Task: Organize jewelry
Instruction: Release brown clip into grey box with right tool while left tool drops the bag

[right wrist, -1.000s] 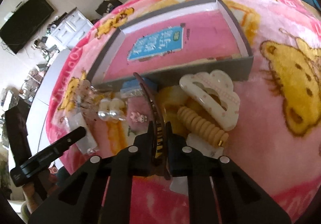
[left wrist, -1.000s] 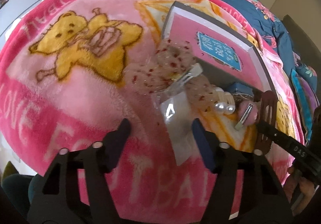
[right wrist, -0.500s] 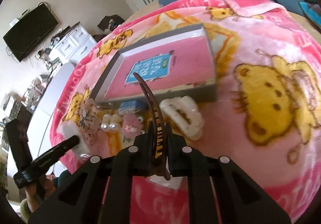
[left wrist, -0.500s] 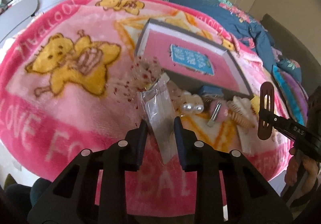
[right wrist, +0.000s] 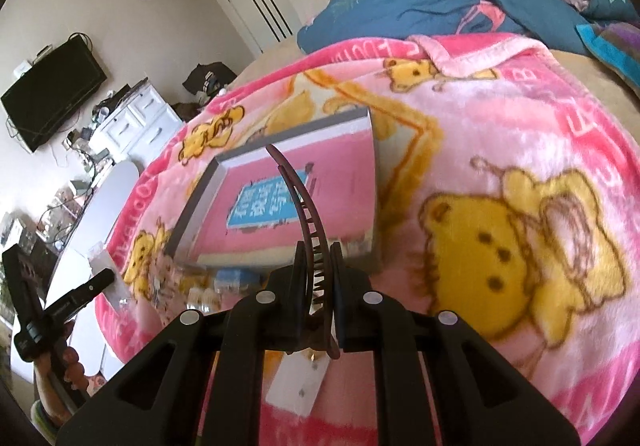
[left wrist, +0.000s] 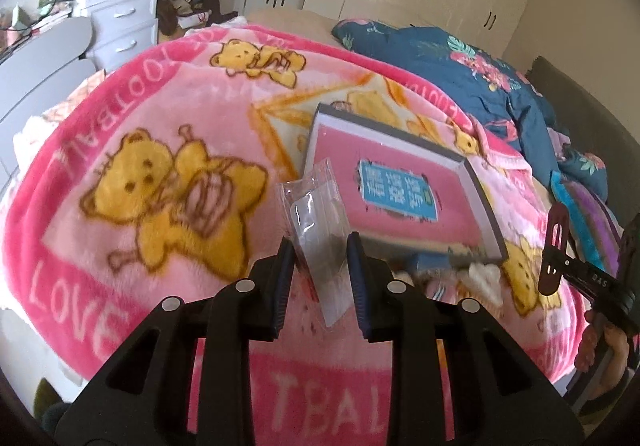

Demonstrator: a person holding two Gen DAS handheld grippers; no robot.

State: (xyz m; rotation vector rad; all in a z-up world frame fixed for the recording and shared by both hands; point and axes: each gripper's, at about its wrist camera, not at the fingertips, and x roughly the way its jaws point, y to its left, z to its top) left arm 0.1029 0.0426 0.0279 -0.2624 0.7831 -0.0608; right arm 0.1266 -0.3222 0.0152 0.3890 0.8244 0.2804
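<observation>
as seen from the left wrist, the left gripper (left wrist: 320, 266) is closed on a clear plastic packet (left wrist: 320, 222), lifted above the pink blanket (left wrist: 132, 126) just short of the pink tray (left wrist: 486, 206). the packet looks light, limp and slippery, so a hold near its stiffer lower edge seems safest. from the right wrist, the right gripper (right wrist: 316, 278) is clamped on a dark brown hair clip (right wrist: 298, 202), raised above the same tray (right wrist: 200, 202); it seems stiff, light, with brittle teeth, best held at its base.
</observation>
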